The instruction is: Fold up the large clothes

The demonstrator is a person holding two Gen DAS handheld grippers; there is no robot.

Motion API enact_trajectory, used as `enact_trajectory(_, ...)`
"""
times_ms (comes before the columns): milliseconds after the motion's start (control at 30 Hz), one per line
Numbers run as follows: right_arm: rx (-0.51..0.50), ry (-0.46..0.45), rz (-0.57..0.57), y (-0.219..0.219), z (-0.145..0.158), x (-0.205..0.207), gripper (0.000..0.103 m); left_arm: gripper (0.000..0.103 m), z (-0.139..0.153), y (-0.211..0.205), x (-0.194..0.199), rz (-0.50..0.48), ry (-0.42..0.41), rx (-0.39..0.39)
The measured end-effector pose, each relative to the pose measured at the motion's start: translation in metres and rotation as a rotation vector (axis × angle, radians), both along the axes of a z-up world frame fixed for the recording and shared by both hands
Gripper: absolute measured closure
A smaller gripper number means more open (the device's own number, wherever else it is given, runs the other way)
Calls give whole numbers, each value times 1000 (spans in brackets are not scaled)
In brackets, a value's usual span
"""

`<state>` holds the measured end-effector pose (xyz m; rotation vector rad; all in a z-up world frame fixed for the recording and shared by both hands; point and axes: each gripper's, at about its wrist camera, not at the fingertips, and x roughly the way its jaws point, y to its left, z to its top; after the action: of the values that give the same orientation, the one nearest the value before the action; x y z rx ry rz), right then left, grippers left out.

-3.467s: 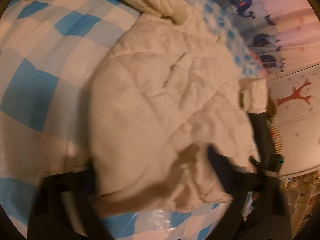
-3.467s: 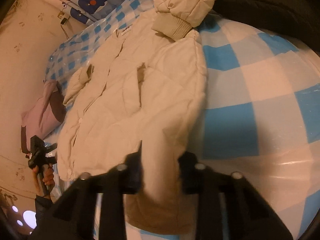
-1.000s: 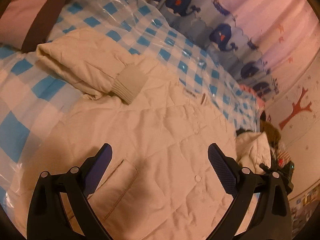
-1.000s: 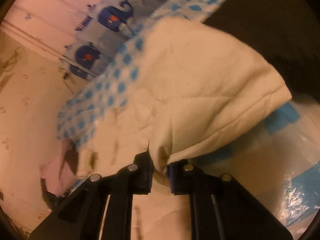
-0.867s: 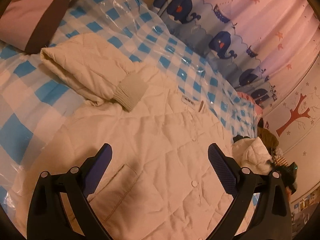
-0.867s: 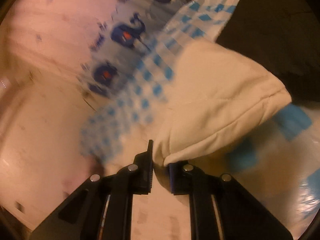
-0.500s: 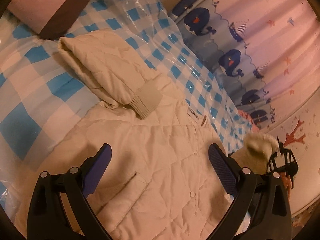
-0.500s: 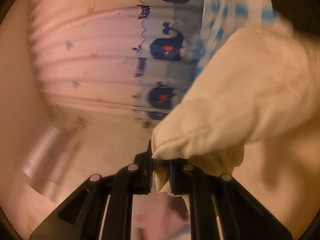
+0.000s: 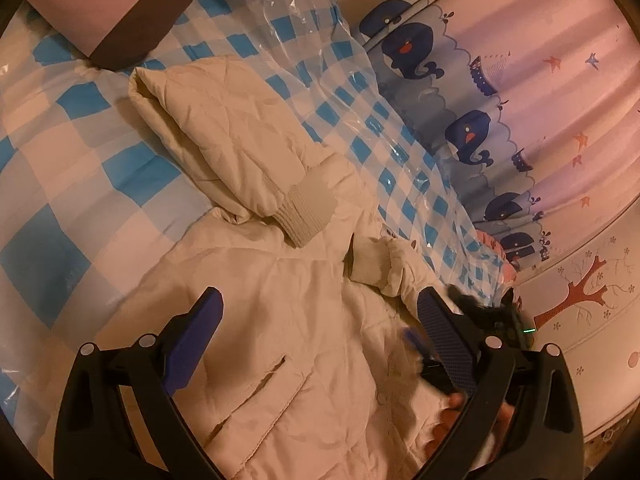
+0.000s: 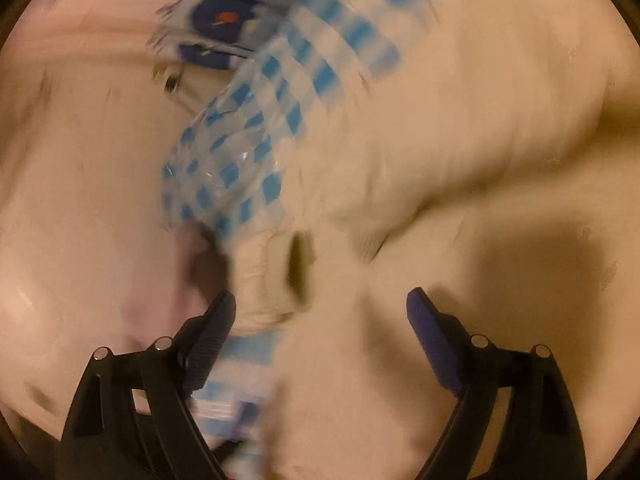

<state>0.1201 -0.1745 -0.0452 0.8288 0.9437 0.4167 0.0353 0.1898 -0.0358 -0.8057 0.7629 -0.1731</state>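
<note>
Jacket (image 9: 304,344), cream and quilted, lies front-up across the blue-checked bed cover (image 9: 92,160), and everything else is best placed from it. One sleeve (image 9: 224,140) is folded back over the jacket's upper left shoulder, its ribbed cuff (image 9: 310,210) resting near the collar; the other sleeve (image 9: 394,270) has come in from the jacket's right edge and its cuff sits just beside the collar, bunched rather than flat. The left gripper (image 9: 316,316) hangs over the jacket's chest with its jaws spread wide and nothing between them. The right gripper (image 10: 320,312) has just been opening and now stands wide too, with only loose cream fabric below it and nothing pinched; its view is badly smeared, so I cannot tell exactly what part of the jacket it is above. From the left camera that gripper shows at the jacket's right edge, partly hidden, with a hand (image 9: 452,420) behind it. A pink pillow (image 9: 108,4) lies beyond the jacket's far left, and whale-print curtains (image 9: 460,120) hang past its far right. To my eye both sleeves are now in and the body fold comes next. The worry is that second sleeve: puffy and dropped in a lump, it may spring or slide back off the front, and the slick cover could let the whole jacket skid when the hem is lifted, leaving a crooked fold.
</note>
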Motion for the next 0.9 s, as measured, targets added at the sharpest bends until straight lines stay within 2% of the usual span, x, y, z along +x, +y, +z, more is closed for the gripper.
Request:
enact_trajectory(33, -153, -58, 8, -3, 14, -6, 14, 9, -1, 0, 0, -1, 3, -4)
enact_trajectory(67, -402, -151, 19, 0, 36, -8, 13, 9, -1, 0, 0, 0, 3, -6)
enact_trajectory(100, -571, -213, 30, 6, 40, -14, 12, 9, -1, 0, 0, 2, 3, -6)
enact_trajectory(167, -950, -377, 133, 36, 49, -20, 11, 9, -2, 2, 0, 9, 6, -9)
enact_trajectory(233, -1163, -470, 240, 61, 39, -21, 8, 9, -2, 3, 0, 8, 9, -22)
enact_trajectory(267, -1228, -486, 300, 73, 31, -16, 8, 9, -3, 3, 0, 9, 10, -25)
enact_trajectory(333, -1232, -473, 398, 86, 12, -3, 8, 9, -2, 3, 1, 10, 9, -23)
enact_trajectory(367, -1231, -460, 435, 93, 5, 5, 8, 9, -3, 3, 1, 10, 10, -22)
enact_trajectory(467, -1349, -448, 499, 108, -25, 26, 8, 9, -5, 4, 2, 15, 19, -26)
enact_trajectory(500, -1358, -430, 520, 111, -32, 35, 9, 9, -6, 4, 3, 16, 23, -31)
enact_trajectory(567, -1283, -332, 567, 109, -42, 54, 52, 9, -7, 5, 5, 18, 29, -49)
enact_trajectory(600, -1283, -297, 549, 108, -41, 61, 69, 9, -7, 6, 6, 18, 32, -58)
enact_trajectory(633, -1254, -292, 527, 104, -36, 66, 75, 9, -8, 6, 6, 19, 35, -57)
enact_trajectory(700, -1109, -258, 463, 88, -24, 69, 79, 9, -8, 5, 6, 21, 36, -53)
enact_trajectory(767, -900, -249, 373, 63, -4, 68, 80, 9, -8, 5, 6, 20, 34, -52)
enact_trajectory(900, -532, -322, 208, 31, 35, 60, 80, 9, -5, 3, 6, 26, 27, -30)
